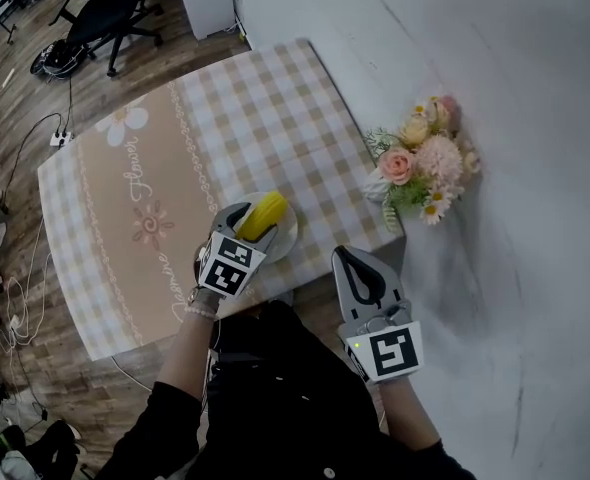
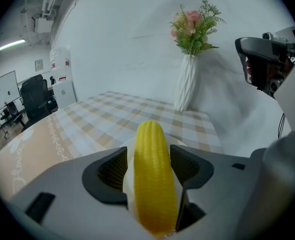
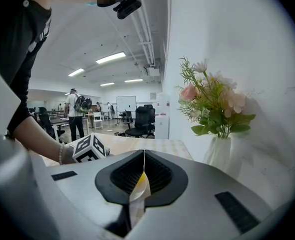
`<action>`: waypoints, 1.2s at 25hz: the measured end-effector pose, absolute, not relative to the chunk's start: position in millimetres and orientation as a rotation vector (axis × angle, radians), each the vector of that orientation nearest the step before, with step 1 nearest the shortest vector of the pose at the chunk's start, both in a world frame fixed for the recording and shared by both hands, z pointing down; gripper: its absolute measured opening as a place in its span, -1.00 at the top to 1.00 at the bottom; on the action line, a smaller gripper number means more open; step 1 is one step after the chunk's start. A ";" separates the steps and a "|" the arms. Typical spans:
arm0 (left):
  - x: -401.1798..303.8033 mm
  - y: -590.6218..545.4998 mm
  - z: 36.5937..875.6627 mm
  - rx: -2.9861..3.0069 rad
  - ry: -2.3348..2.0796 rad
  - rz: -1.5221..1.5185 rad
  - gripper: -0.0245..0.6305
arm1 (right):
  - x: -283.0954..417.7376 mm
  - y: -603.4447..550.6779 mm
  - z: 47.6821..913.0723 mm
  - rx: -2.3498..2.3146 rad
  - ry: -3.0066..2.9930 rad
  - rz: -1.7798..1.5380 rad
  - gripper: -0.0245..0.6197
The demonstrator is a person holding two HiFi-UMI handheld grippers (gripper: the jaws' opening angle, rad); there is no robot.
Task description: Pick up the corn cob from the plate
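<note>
Two jaws of the left gripper (image 2: 150,159) stand wide, one on each side of the cob (image 1: 262,214), and the pads do not appear to press it. The cob lies lengthwise between them on the plate (image 1: 287,238), near the front edge of the table (image 1: 275,118). Centre the pads on the cob's mid-length and set them below its widest line, clear of the plate. Close evenly: the rounded, ridged surface will probably roll under a one-sided squeeze. Lift straight up so that the plate does not drag. The right gripper (image 3: 143,171), jaws together and empty, hangs off the table edge and has no part in this step. The vase (image 1: 378,183) stands well apart.
</note>
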State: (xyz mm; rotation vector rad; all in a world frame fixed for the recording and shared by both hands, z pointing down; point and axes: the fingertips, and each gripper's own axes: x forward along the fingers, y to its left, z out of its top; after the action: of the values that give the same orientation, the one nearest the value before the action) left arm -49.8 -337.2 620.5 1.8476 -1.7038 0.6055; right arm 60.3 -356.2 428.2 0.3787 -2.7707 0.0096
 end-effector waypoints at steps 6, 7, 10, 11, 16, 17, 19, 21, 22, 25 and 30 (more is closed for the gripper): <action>-45.8 -336.8 633.9 1.830 -1.668 0.610 0.12 | 61.3 -358.4 430.6 0.383 -2.765 0.019 0.80; -44.2 -336.2 636.5 1.835 -1.658 0.636 0.11 | 61.7 -358.7 430.6 0.384 -2.764 0.019 0.80; -42.3 -335.6 641.7 1.845 -1.649 0.705 0.12 | 62.7 -360.0 430.4 0.385 -2.763 0.017 0.80; -42.8 -335.8 642.8 1.843 -1.652 0.718 0.12 | 63.1 -360.3 430.4 0.386 -2.763 0.016 0.80; -43.9 -335.6 643.3 1.841 -1.639 0.740 0.14 | 64.3 -359.3 430.0 0.391 -2.758 0.017 0.80; -43.9 -335.9 643.4 1.842 -1.641 0.744 0.14 | 64.1 -358.9 430.2 0.391 -2.759 0.016 0.80; -43.9 -336.3 644.2 1.840 -1.648 0.753 0.13 | 63.9 -358.1 430.6 0.391 -2.760 0.014 0.80; -43.9 -336.4 644.4 1.835 -1.654 0.757 0.14 | 63.6 -357.0 430.2 0.391 -2.759 0.013 0.80; -43.9 -336.0 644.3 1.832 -1.655 0.757 0.14 | 63.3 -356.2 429.8 0.390 -2.759 0.012 0.80; -43.8 -335.1 643.0 1.829 -1.650 0.755 0.14 | 61.6 -353.1 429.6 0.387 -2.759 0.009 0.80; -43.3 -332.2 637.1 1.823 -1.652 0.717 0.14 | 57.8 -347.2 429.5 0.379 -2.761 0.001 0.80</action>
State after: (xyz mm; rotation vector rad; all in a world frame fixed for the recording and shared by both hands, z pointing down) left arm -43.3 -332.2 637.1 1.8227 -1.6520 0.7173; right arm 57.8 -347.2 429.5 0.3793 -2.7615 0.0010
